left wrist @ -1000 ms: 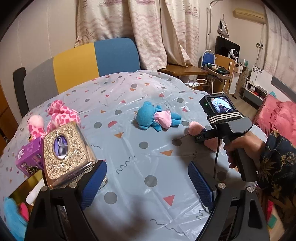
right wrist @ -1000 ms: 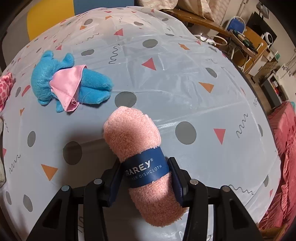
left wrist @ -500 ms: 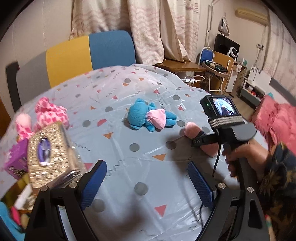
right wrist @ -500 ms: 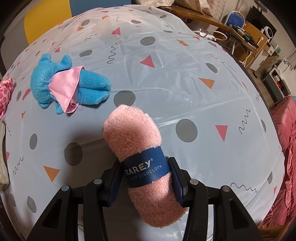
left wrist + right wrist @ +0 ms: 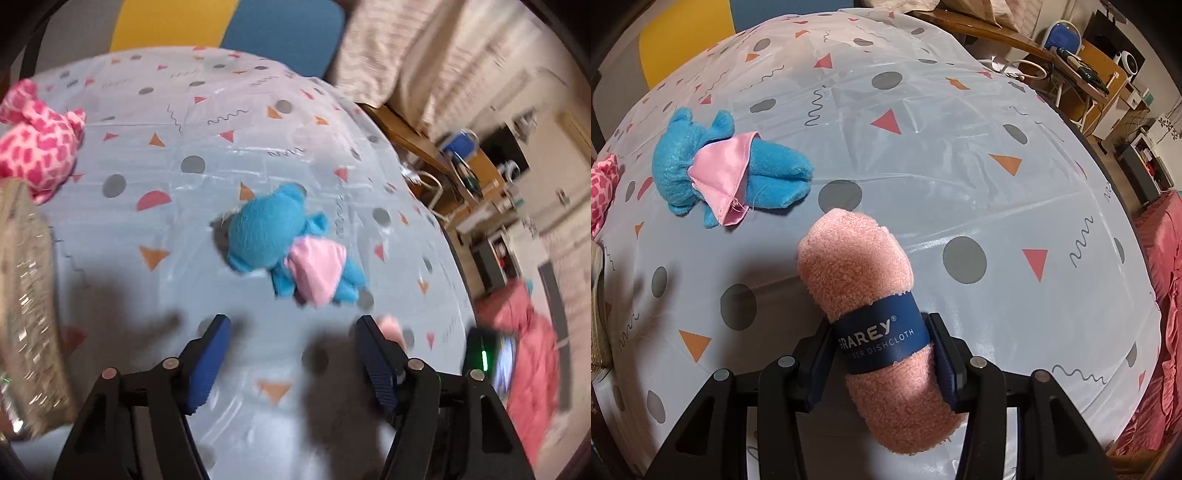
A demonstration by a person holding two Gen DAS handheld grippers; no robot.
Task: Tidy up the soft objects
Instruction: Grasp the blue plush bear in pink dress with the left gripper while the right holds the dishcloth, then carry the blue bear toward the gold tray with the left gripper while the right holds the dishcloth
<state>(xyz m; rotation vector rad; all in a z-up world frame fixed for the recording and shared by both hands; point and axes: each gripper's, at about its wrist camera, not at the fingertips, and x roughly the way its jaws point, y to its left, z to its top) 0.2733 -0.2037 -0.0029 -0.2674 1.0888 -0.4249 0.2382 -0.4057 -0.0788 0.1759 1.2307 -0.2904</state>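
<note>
A blue plush toy with a pink skirt (image 5: 291,247) (image 5: 727,173) lies on the patterned tablecloth (image 5: 155,177). My left gripper (image 5: 293,349) hovers just short of it, jaws closing with nothing between them. A rolled pink dishcloth with a dark blue paper band (image 5: 871,317) is clamped at the band by my right gripper (image 5: 882,350), its far end resting towards the cloth-covered table (image 5: 960,155). A pink spotted plush (image 5: 37,147) (image 5: 602,188) sits at the far left. A bit of the pink dishcloth (image 5: 391,328) shows behind my left gripper's right finger.
A sparkly gold box (image 5: 26,310) stands at the left edge of the table. A yellow and blue chair back (image 5: 229,26) rises behind the table. The table's right edge drops to a pink bedspread (image 5: 528,354) and cluttered furniture (image 5: 1086,70).
My left gripper has swung right and down towards the blue plush, rolled, and its jaws have narrowed. The gold box has slid to the picture's left edge. The right gripper and dishcloth have stayed put.
</note>
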